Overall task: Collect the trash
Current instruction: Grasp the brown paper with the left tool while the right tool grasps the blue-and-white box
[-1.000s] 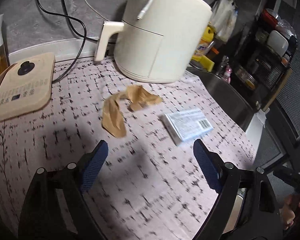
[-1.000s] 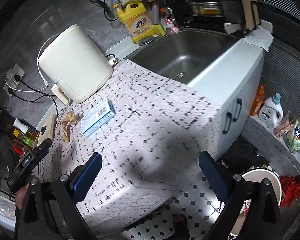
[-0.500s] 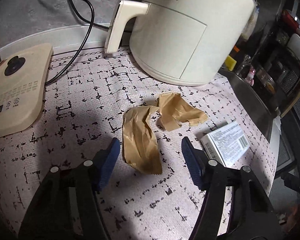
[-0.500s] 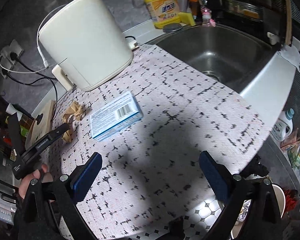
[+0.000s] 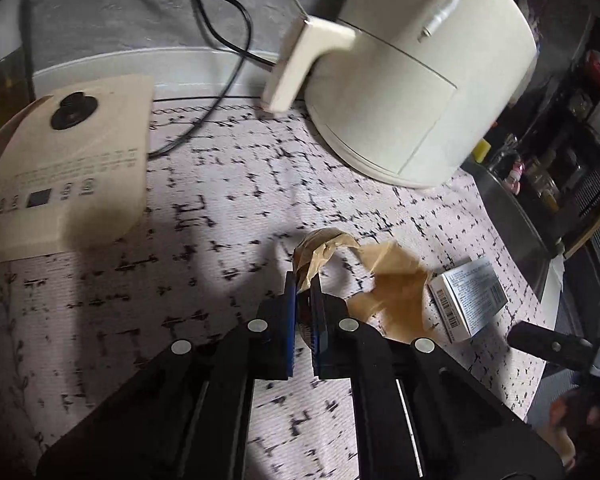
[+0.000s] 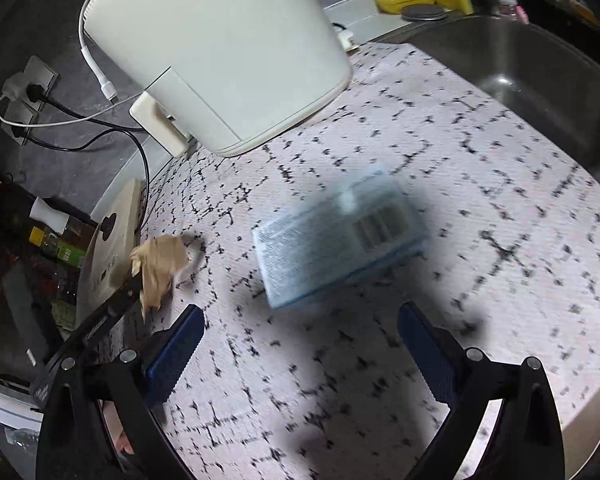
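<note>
My left gripper (image 5: 303,284) is shut on a crumpled strip of brown packing tape (image 5: 392,284), pinching its near end; the rest trails right and looks partly lifted off the patterned mat. In the right wrist view the tape (image 6: 158,268) hangs at the left gripper's tip. A small white and blue carton (image 5: 468,300) lies on the mat just right of the tape. My right gripper (image 6: 300,344) is open and empty, hovering just short of the carton (image 6: 340,236), which sits between and ahead of its fingers.
A cream air fryer (image 5: 412,80) stands at the back of the patterned mat (image 5: 220,208). A beige flat appliance (image 5: 68,176) lies at the left, with black cables (image 5: 228,52) behind. A steel sink (image 6: 540,80) is to the right, with detergent bottles behind it.
My left gripper moved forward and closed on the near end of the brown tape, lifting it. My right gripper moved closer to the carton and stayed open.
</note>
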Motion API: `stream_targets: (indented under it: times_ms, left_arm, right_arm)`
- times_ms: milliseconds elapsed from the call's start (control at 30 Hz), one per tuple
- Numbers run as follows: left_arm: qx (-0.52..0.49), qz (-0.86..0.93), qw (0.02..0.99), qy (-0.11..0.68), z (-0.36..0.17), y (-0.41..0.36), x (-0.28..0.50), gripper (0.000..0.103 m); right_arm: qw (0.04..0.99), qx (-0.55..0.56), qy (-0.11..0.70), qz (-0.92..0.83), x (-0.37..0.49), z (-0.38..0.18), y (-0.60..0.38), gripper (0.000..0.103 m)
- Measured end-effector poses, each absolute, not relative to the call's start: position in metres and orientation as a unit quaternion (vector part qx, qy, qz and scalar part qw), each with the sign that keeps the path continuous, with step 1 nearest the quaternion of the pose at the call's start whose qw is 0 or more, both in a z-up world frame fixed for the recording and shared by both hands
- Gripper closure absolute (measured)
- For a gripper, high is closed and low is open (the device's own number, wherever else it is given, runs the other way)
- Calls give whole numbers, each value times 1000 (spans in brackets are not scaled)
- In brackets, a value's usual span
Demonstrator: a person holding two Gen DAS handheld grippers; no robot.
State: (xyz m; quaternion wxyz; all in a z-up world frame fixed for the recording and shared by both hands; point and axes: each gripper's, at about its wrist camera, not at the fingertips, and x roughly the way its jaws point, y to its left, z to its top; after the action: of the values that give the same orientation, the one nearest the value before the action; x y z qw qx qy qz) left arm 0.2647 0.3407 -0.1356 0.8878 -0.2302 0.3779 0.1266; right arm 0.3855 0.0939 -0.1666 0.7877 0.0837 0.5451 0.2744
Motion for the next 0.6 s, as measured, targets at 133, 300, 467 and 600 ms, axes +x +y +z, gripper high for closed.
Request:
stream_targets:
  times_ms: [133,300,467,600]
  left_arm:
    - [-245,143,887,365,-130,356,247,97]
    - [-253,154,887,354,-126,368,235,96]
    - [-263,164,885,347,-126,372,226,96]
    - [-267,174,883,344,-127,373,220,96]
  right_arm:
    - [783,79,554,273,400,-173,115,8]
    - [781,81,566,251,422,-182,126,8]
    - [792,61,566,220,439,-186,137,7]
    - [803,37,562,196,446,-188,151,7]
